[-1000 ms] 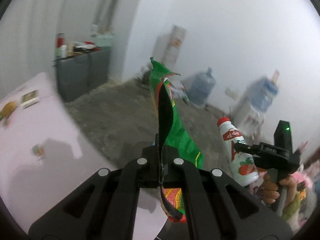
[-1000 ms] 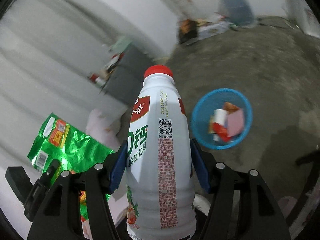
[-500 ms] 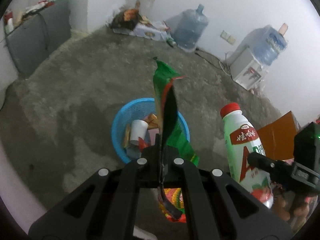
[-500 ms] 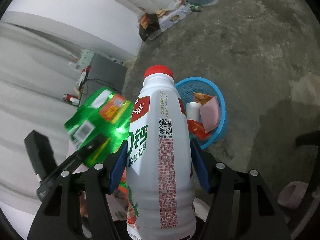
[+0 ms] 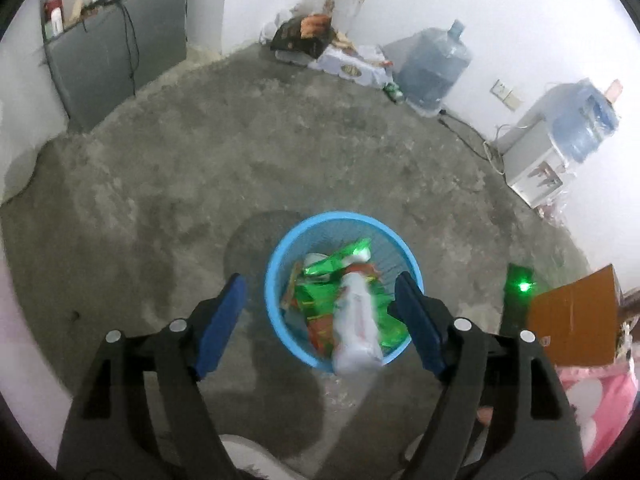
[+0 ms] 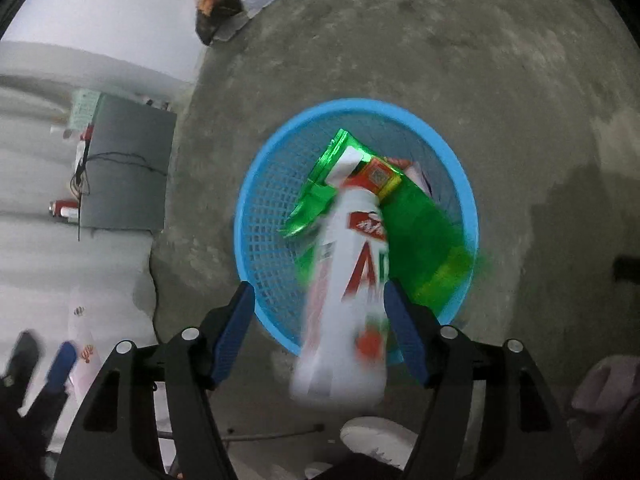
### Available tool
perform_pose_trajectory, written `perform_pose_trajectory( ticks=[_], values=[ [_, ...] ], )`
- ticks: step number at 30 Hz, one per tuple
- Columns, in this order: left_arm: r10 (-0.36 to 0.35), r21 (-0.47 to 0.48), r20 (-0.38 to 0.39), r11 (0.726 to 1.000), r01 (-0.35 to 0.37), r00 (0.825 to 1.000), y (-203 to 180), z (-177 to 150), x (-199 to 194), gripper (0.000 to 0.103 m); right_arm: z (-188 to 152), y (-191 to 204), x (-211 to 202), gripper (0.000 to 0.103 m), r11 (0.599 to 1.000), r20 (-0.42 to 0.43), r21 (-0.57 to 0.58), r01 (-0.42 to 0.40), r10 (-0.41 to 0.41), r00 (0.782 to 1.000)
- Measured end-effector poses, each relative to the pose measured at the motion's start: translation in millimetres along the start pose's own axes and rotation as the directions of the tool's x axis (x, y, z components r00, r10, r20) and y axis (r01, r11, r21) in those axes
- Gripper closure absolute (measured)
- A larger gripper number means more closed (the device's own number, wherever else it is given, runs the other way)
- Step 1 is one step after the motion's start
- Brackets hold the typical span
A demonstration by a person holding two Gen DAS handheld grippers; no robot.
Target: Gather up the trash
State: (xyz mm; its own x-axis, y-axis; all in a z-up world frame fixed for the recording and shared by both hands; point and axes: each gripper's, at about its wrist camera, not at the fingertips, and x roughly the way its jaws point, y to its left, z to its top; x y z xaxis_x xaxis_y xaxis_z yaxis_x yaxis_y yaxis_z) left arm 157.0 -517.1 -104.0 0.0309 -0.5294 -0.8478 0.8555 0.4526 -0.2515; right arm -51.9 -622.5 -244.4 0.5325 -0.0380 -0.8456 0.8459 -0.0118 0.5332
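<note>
Trash: bottle (image 6: 344,300) dropping toward basket (image 6: 256,216) | my right tool (image 6: 320,332) opening, bottle loose between pads | my left tool (image 5: 320,320) opening, empty, wrapper (image 5: 340,260) in basket on floor

Black tool (image 5: 320,312) frames, blue pads (image 5: 222,322), silver screws (image 5: 178,325)

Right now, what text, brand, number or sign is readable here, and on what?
"A": big red letter on the white bottle; the rest is motion-smeared.
Red band below the bottle's neck: white script, too blurred.
Green wrapper: code square on an orange patch, no legible words.
Carton by the far wall: oval logo, too small.
</note>
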Motion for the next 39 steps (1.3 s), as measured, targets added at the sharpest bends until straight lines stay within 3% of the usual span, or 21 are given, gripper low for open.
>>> perform_pose_trajectory(
  ticks=[6,10,14,18,21,24,27,30,31,32,33,39],
  values=[
    [-0.007,0.078,0.138,0.997,-0.004,0.990,5,-13,-90,0.023,-28,-7,-52,0.038,0.999,0.083,-0.039,-0.005,0.008,0.997],
    [-0.050,0.070,0.207,0.997,0.036,0.977,10,-46,-162,0.019,-53,8,-92,0.038,0.990,0.128,-0.136,0.028,-0.010,0.992],
    [-0.015,0.055,0.260,0.998,0.001,0.965,8,-90,-219,0.015,-91,45,-129,0.030,0.958,0.145,-0.285,0.029,0.014,0.989],
    [0.051,-0.060,0.306,0.998,-0.034,0.951,19,-137,-264,0.011,-143,95,-165,0.022,0.878,0.170,-0.479,0.011,0.081,0.982],
    [0.146,-0.156,0.347,0.983,-0.096,0.926,29,-165,-290,0.010,-182,134,-187,0.016,0.786,0.168,-0.619,-0.002,0.136,0.976],
    [0.271,-0.275,0.344,0.944,-0.180,0.899,43,-192,-312,0.009,-225,171,-209,0.010,0.674,0.171,-0.739,-0.006,0.196,0.966],
    [0.414,-0.391,0.309,0.876,-0.283,0.856,56,-214,-333,0.009,-260,195,-229,0.007,0.572,0.188,-0.820,0.018,0.239,0.953],
    [0.546,-0.449,0.264,0.799,-0.399,0.795,65,-232,-349,0.009,-289,211,-241,0.007,0.476,0.186,-0.878,0.044,0.255,0.949],
    [0.596,-0.478,0.253,0.762,-0.437,0.762,67,-239,-354,0.009,-299,216,-244,0.007,0.438,0.192,-0.896,0.067,0.247,0.950],
    [0.614,-0.495,0.252,0.746,-0.445,0.748,69,-245,-358,0.009,-308,221,-245,0.007,0.407,0.198,-0.909,0.088,0.237,0.951],
    [0.627,-0.512,0.250,0.732,-0.449,0.738,71,-251,-362,0.009,-318,224,-246,0.007,0.370,0.195,-0.924,0.100,0.227,0.954],
    [0.679,-0.540,0.194,0.677,-0.501,0.708,69,-281,-372,0.009,-366,217,-248,0.007,0.261,0.239,-0.947,0.187,0.187,0.953]
  ],
)
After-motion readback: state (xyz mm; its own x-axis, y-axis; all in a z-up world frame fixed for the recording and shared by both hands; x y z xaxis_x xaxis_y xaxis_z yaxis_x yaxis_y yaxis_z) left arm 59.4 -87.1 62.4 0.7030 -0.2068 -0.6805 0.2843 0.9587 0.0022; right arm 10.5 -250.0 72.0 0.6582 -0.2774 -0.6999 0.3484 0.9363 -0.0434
